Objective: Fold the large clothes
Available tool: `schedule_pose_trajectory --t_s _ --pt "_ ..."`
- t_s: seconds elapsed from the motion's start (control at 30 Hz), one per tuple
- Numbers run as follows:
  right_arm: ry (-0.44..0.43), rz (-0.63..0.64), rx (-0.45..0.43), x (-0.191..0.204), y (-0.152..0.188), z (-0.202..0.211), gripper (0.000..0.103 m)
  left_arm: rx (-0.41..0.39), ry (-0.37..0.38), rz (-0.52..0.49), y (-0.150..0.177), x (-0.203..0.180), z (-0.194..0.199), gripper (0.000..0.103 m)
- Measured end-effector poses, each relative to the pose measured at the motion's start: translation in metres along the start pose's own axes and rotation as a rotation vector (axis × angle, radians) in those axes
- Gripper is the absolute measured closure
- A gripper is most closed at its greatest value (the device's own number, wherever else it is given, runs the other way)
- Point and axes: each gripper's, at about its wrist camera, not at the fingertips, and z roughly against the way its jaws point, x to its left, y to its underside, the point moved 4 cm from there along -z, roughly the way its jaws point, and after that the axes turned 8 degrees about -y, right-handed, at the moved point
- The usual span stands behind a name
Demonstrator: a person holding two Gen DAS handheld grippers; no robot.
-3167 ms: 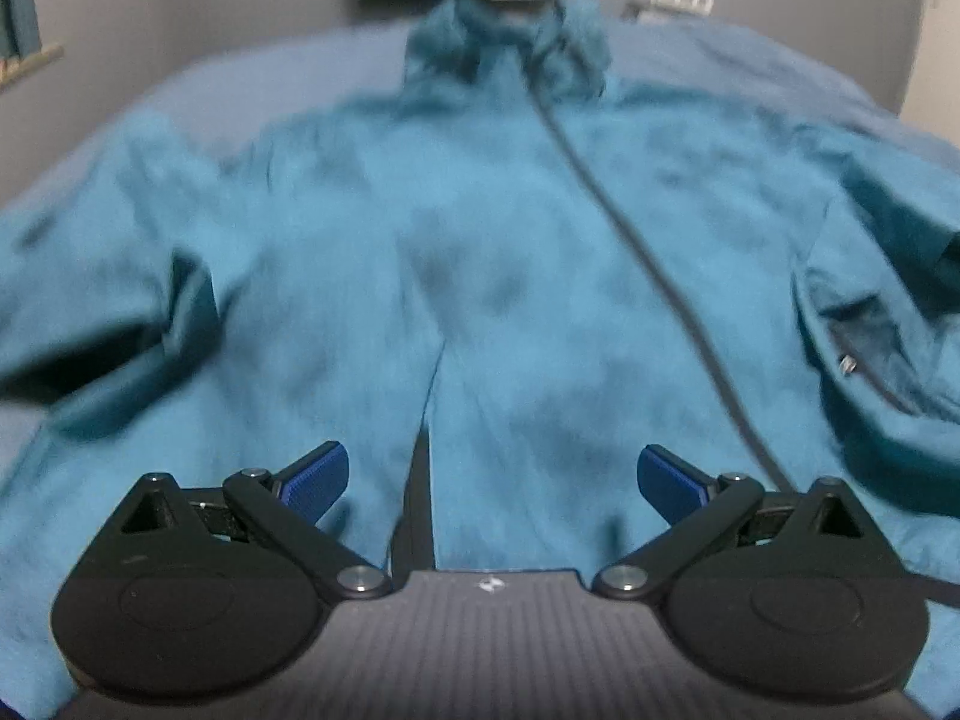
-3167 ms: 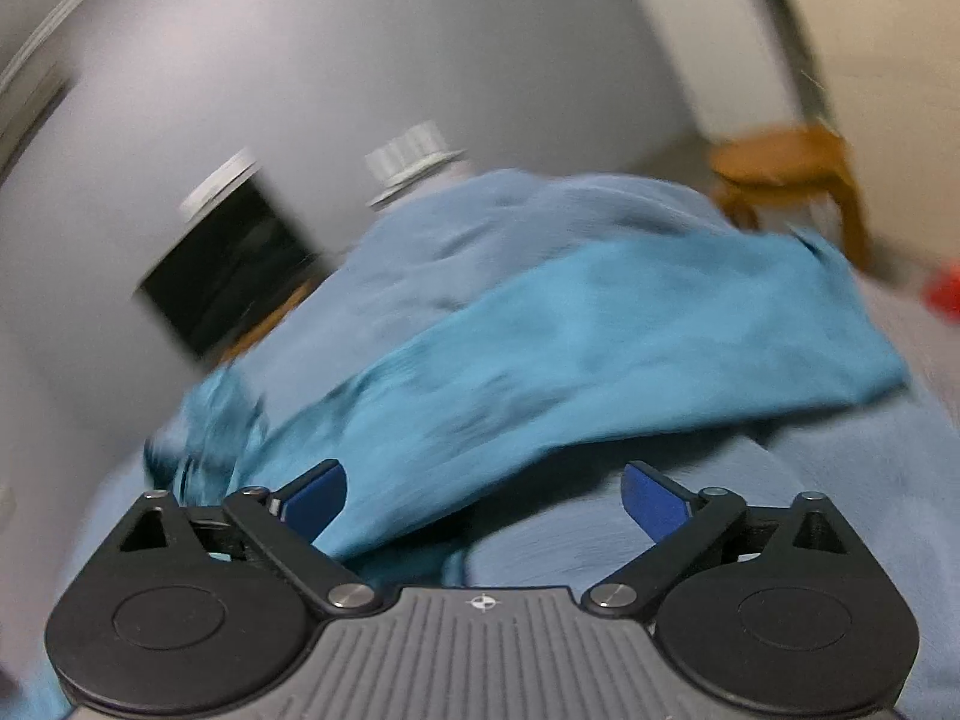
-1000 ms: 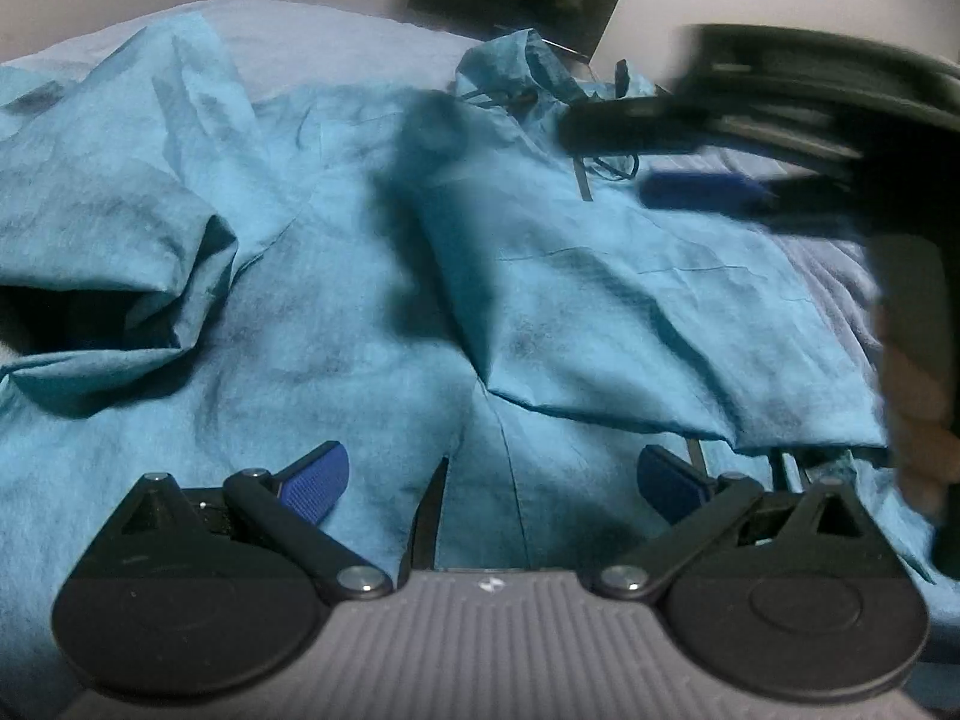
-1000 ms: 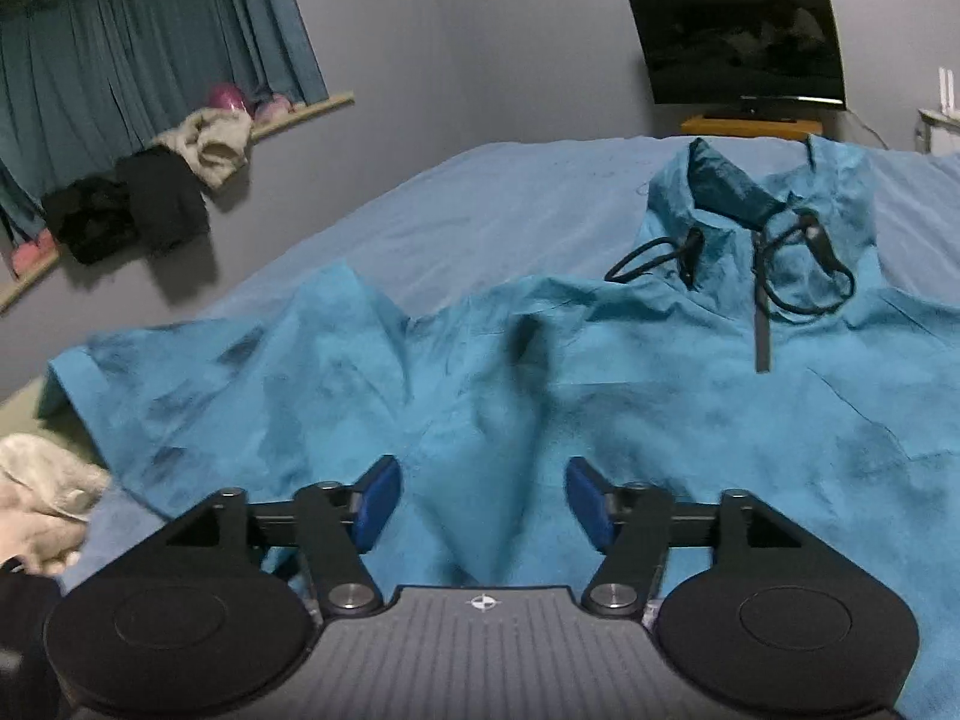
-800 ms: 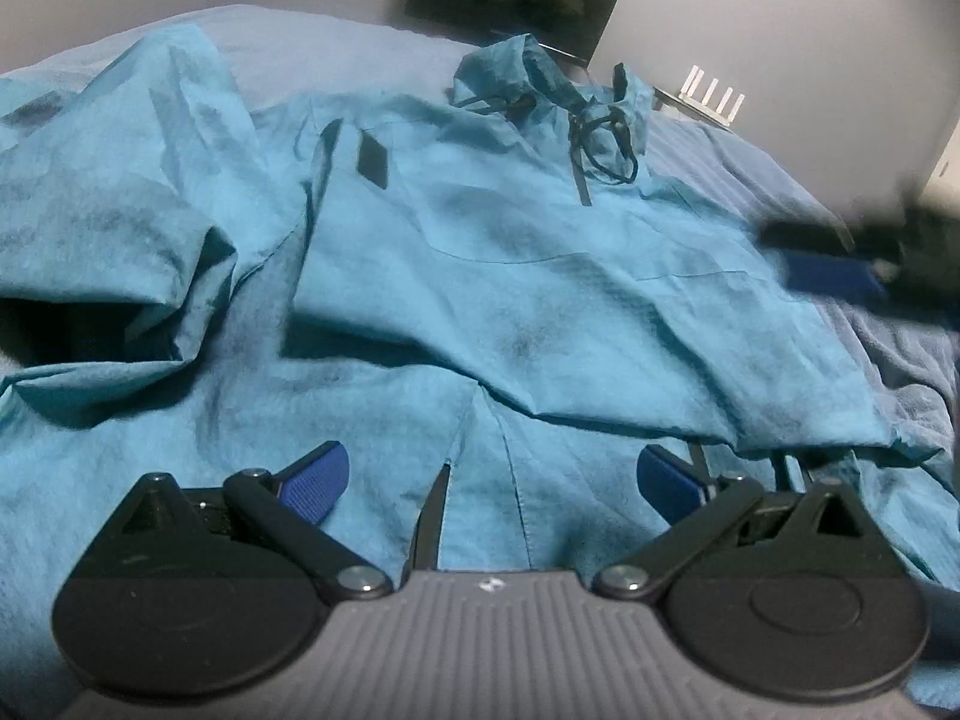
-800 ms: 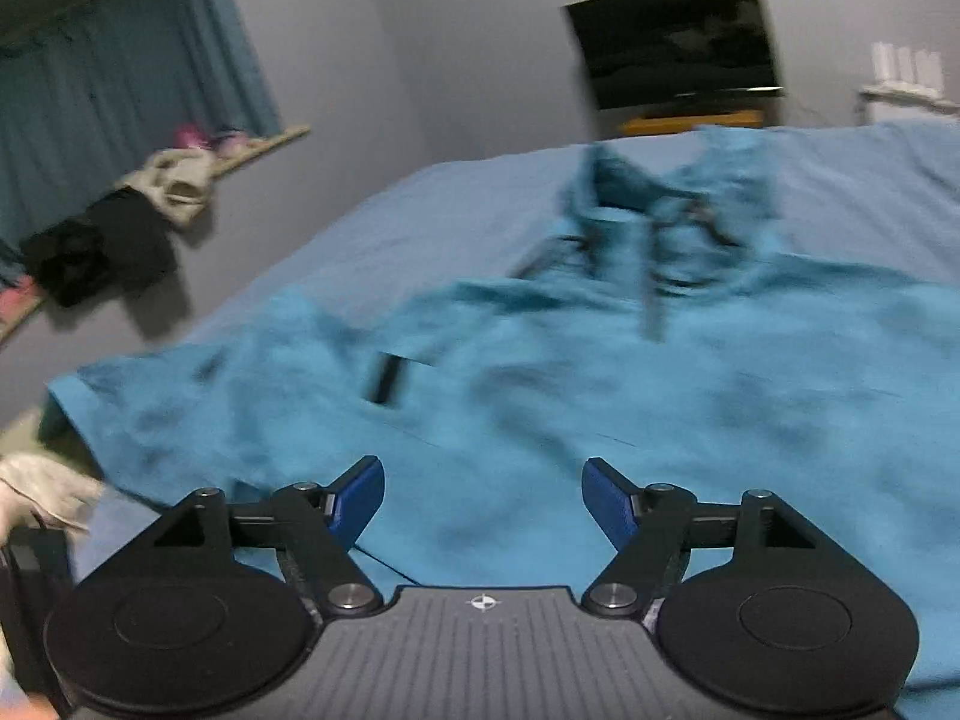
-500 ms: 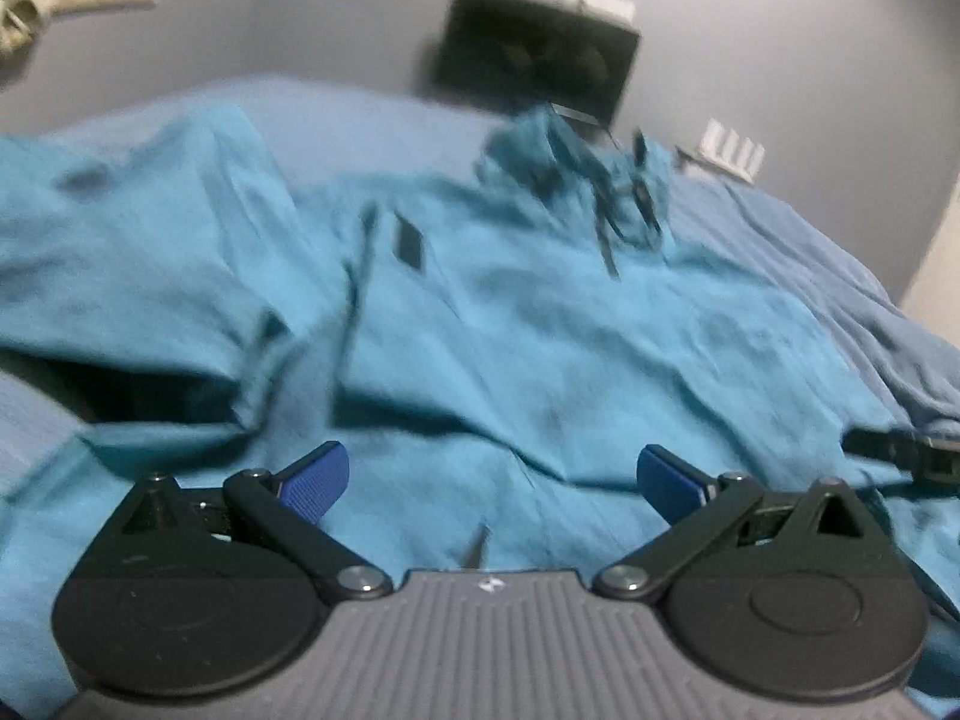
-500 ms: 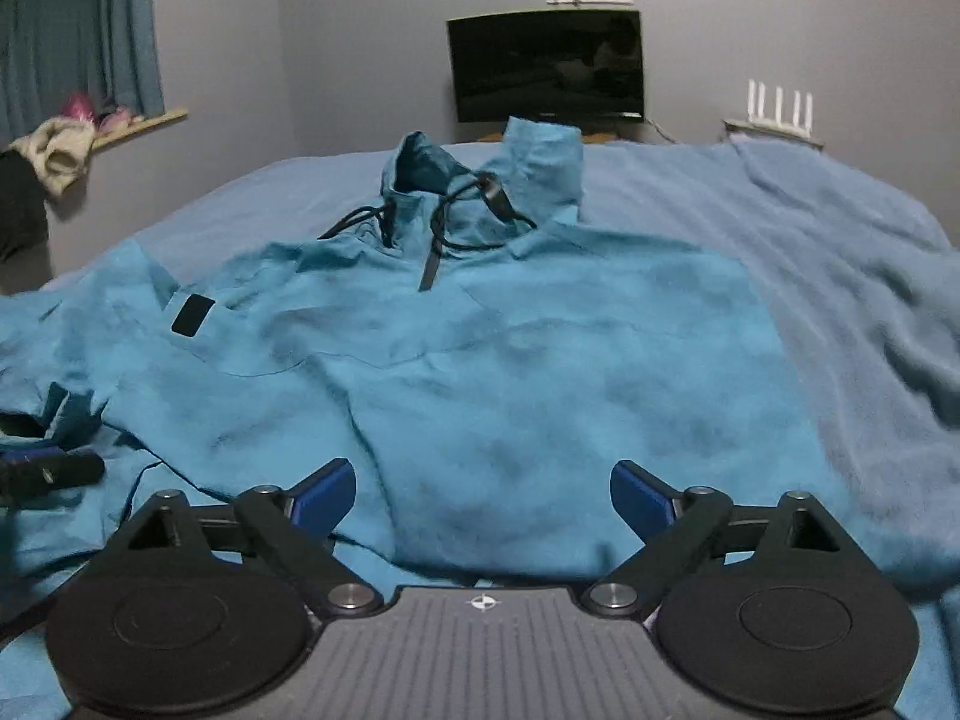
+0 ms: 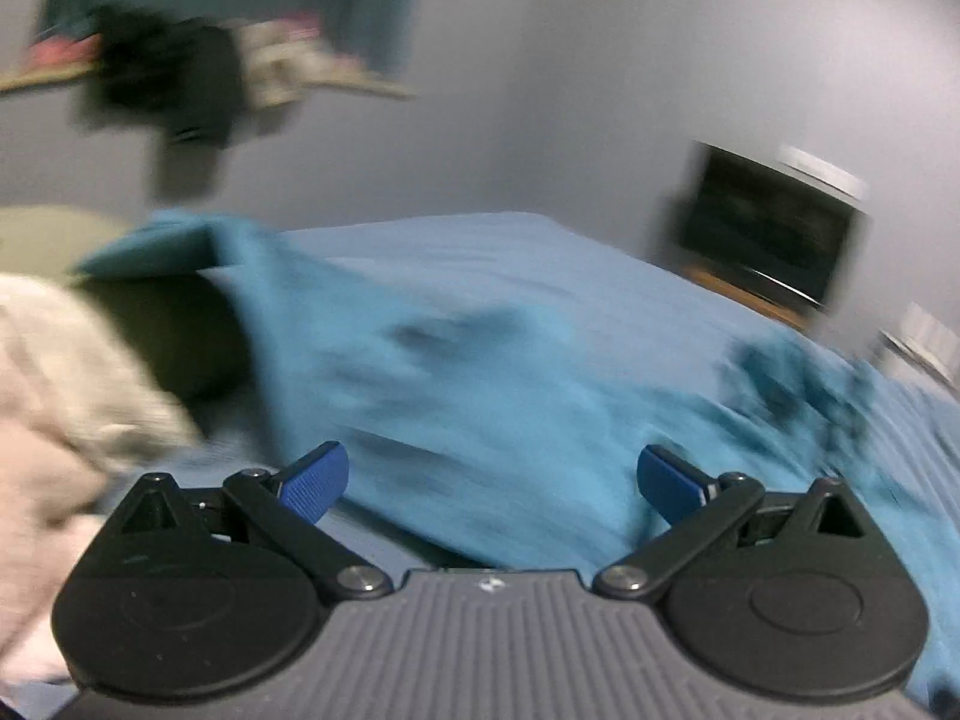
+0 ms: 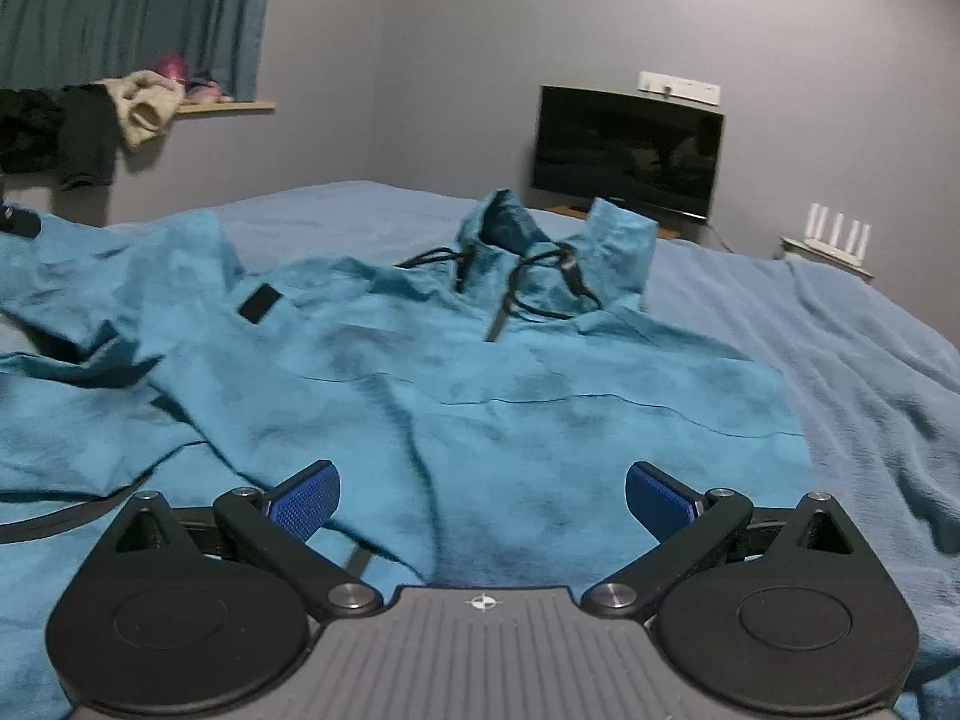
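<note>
1. My right gripper (image 10: 483,495) sits at the bottom centre of its view with the blue pads (image 10: 305,498) spread wide; its jaws have just been opening, and nothing is pinched between them, only cloth lying beyond and below.
2. The teal jacket (image 10: 480,396) fills the middle of the right wrist view, lying on the blue bedcover (image 10: 870,360). Its right-hand side is folded over onto the body, leaving a straight edge at the right of the garment.
3. The collar (image 10: 558,234) stands up just above centre, with black drawcords (image 10: 540,288) looped beneath it and a dark zip line running down from the neck.
4. A small black patch (image 10: 259,303) shows left of centre on the cloth; a rumpled sleeve (image 10: 90,276) spreads toward the left edge.
5. My left gripper (image 9: 489,483) is at the bottom centre of a heavily blurred view, jaws wide apart and not gripping anything.
6. There the jacket (image 9: 480,372) crosses the middle of the frame, one part lifted at the upper left. A pale, blurred shape (image 9: 54,396) sits at the left edge; I cannot tell what it is.
7. A dark television (image 10: 627,150) is on the far wall, upper right; clothes (image 10: 84,126) are piled on a shelf, upper left.
</note>
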Motion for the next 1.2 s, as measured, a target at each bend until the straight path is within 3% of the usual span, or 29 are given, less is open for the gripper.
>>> schedule_pose_trajectory --t_s 0.13,0.27,0.37,0.47,0.57,0.6,0.63,0.67,0.7,0.73,0.8,0.87,1.0,1.2 --pt "-0.04 0.008 0.002 0.006 -0.005 -0.007 0.0 -0.01 -0.091 0.143 -0.041 0.061 -0.032 0.0" --pt "-0.068 -0.014 0.03 0.007 -0.004 -0.021 0.0 0.006 -0.171 0.177 -0.067 0.102 -0.065 0.0" --pt "-0.091 -0.062 0.067 0.008 -0.003 -0.037 0.0 0.025 -0.191 0.187 -0.082 0.12 -0.087 0.0" --pt "-0.089 -0.082 0.091 0.009 -0.001 -0.047 0.0 0.063 -0.164 0.241 -0.089 0.131 -0.107 0.001" --pt "-0.087 -0.087 0.105 0.012 0.0 -0.054 0.0 0.048 -0.164 0.273 -0.102 0.139 -0.119 0.01" --pt "-0.086 -0.087 0.11 0.013 0.001 -0.056 0.0 0.039 -0.17 0.27 -0.106 0.14 -0.122 0.022" --pt "-0.086 -0.088 0.113 0.015 0.001 -0.058 0.0 0.035 -0.176 0.262 -0.109 0.14 -0.125 0.04" --pt "-0.086 -0.088 0.117 0.016 0.002 -0.06 0.0 0.038 -0.171 0.255 -0.11 0.137 -0.127 0.052" --pt "-0.086 -0.087 0.119 0.018 0.002 -0.061 0.0 0.039 -0.153 0.25 -0.112 0.136 -0.129 0.073" --pt "-0.087 -0.086 0.12 0.019 0.002 -0.061 0.0 0.038 -0.146 0.235 -0.112 0.131 -0.126 0.087" --pt "-0.087 -0.082 0.121 0.02 0.001 -0.063 0.0 -0.003 -0.168 0.172 -0.119 0.115 -0.119 0.096" --pt "-0.088 -0.079 0.121 0.023 0.0 -0.065 0.0 -0.086 -0.163 0.096 -0.128 0.093 -0.104 0.098" --pt "-0.095 -0.08 0.115 0.023 0.0 -0.066 0.0 -0.219 -0.053 -0.02 -0.142 0.036 -0.071 0.101" --pt "-0.098 -0.095 0.102 0.022 -0.001 -0.066 0.0 -0.268 0.155 -0.135 -0.142 -0.065 -0.03 0.101"
